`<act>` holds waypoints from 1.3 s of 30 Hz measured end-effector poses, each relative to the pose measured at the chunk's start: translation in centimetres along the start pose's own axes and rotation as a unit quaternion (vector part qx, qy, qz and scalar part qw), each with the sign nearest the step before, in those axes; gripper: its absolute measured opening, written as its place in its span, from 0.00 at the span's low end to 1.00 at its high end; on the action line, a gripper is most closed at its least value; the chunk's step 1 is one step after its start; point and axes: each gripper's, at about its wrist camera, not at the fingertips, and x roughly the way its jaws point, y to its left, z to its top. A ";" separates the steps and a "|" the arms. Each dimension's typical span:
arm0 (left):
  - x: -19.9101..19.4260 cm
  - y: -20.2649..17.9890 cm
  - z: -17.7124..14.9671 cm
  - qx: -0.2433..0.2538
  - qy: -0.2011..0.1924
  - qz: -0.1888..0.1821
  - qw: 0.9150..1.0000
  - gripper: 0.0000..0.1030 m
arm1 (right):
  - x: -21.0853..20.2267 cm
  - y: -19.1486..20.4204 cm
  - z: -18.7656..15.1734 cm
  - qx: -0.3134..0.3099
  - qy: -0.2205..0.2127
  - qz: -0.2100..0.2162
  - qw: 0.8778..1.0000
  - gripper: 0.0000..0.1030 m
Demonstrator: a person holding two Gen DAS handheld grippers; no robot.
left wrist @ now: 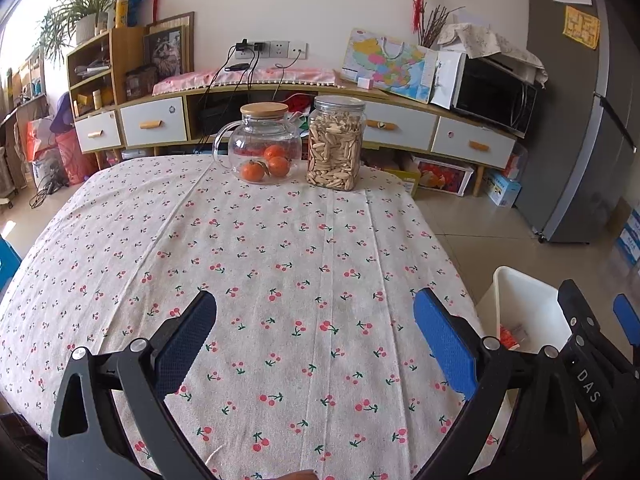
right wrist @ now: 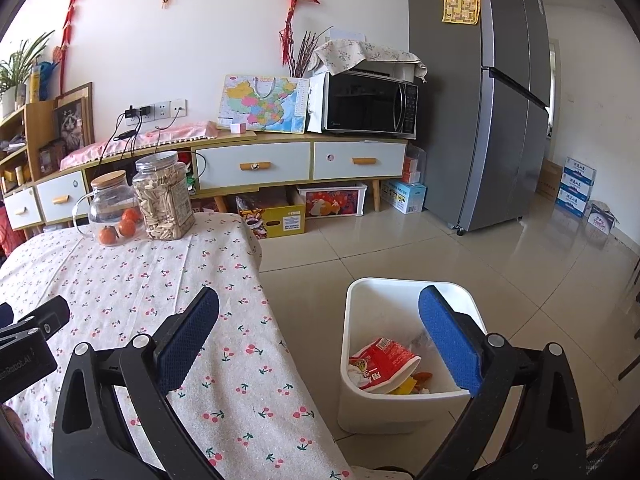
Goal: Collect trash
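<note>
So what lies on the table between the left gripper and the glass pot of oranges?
Nothing: in the left wrist view, only bare cherry-print tablecloth runs from the open left gripper to the glass pot. The trash sits in the white bin.

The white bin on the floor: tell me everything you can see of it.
The white bin is a lidless, rounded-rectangular tub that looks like plastic. It stands upright on the tiled floor, close beside the hanging tablecloth; whether they touch is unclear. Inside lie a crumpled red wrapper, yellow and orange scraps and some clear film. The right gripper hangs above its near edge, jaws open, not touching it.
</note>
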 end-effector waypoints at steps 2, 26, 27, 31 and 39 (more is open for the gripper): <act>0.1 -0.2 0.1 -0.003 0.000 -0.003 1.000 0.93 | 0.0 -0.2 0.1 0.004 0.000 0.005 1.000 0.93; -1.1 -1.3 0.7 0.004 -0.016 -0.018 1.000 0.93 | -0.7 -0.8 0.8 0.000 -0.020 0.007 1.000 0.93; -1.1 -1.3 0.8 0.004 -0.016 -0.018 1.000 0.93 | -0.7 -0.8 0.8 -0.001 -0.020 0.005 1.000 0.93; -1.1 -1.7 0.8 0.009 -0.017 -0.017 1.000 0.93 | -0.5 -1.0 0.9 -0.002 -0.018 -0.001 1.000 0.93; -0.6 -2.5 0.9 0.012 -0.013 -0.022 1.000 0.93 | 0.0 -1.7 0.8 0.006 -0.005 -0.002 1.000 0.93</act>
